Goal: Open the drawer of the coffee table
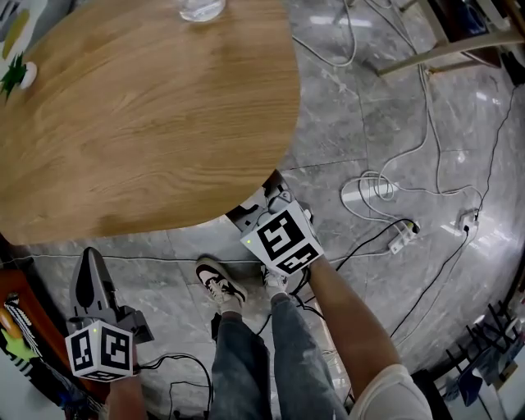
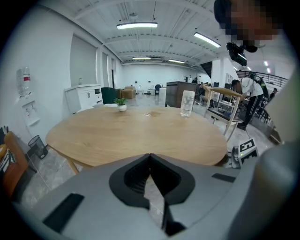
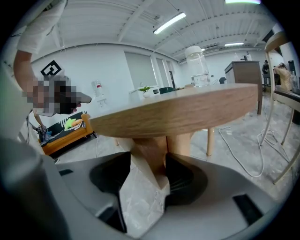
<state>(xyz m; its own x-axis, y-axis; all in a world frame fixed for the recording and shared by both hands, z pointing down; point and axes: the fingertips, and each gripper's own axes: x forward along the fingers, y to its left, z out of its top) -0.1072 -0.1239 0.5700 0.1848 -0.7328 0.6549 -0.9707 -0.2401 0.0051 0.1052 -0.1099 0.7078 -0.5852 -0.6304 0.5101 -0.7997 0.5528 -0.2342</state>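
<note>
The round wooden coffee table fills the upper left of the head view. My right gripper reaches under the table's near edge, its marker cube just outside the rim. In the right gripper view the gripper has its jaws on either side of a wooden part beneath the tabletop. The wood spans the gap between the jaws. The drawer itself is hidden under the top. My left gripper hangs low over the floor, away from the table, and in its own view the left gripper is shut and empty.
A glass and a small potted plant stand on the table. Cables and a power strip lie on the marble floor at right. A person's shoe is near the table edge. A chair stands to the right.
</note>
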